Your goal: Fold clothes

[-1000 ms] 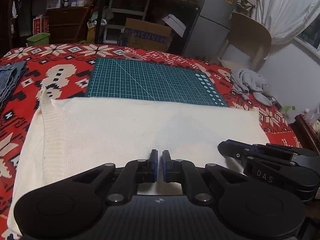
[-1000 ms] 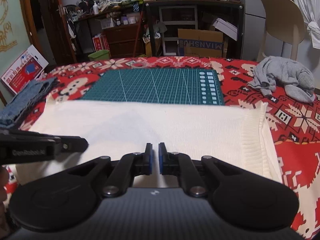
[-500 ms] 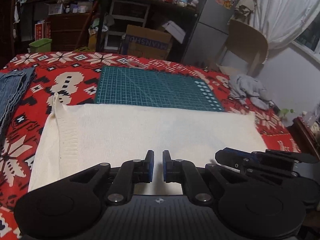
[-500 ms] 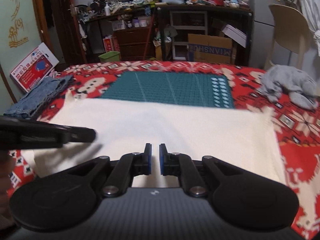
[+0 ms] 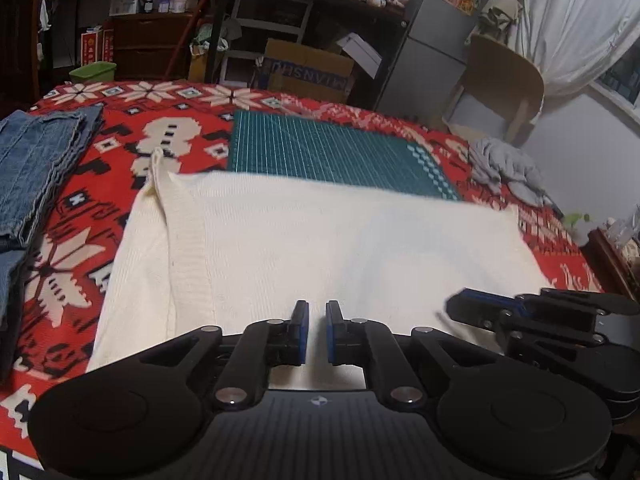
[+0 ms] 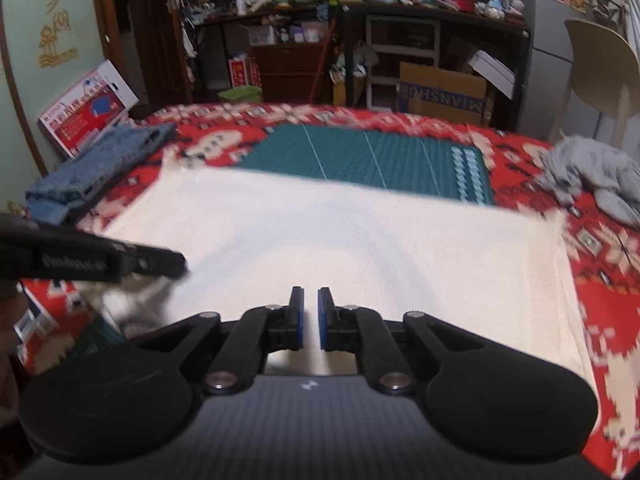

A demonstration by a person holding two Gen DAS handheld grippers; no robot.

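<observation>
A cream knit sweater lies spread across the red patterned cloth, its far edge over the green cutting mat. My left gripper sits at the sweater's near edge, its jaws narrowed to a slim gap with cream knit in it. My right gripper holds the same edge further right, its jaws just as narrow. Each gripper shows side-on in the other's view: the right gripper and the left gripper. The near hem is hidden under the gripper bodies.
Folded blue jeans lie at the left edge of the cloth. A crumpled grey garment sits at the far right. Behind the table stand a beige chair, cardboard boxes and cluttered shelves.
Both grippers have risen and drawn back, so more of the jeans and the room shows. The sweater's near edge has stayed at the fingertips. The jaw gaps are unchanged.
</observation>
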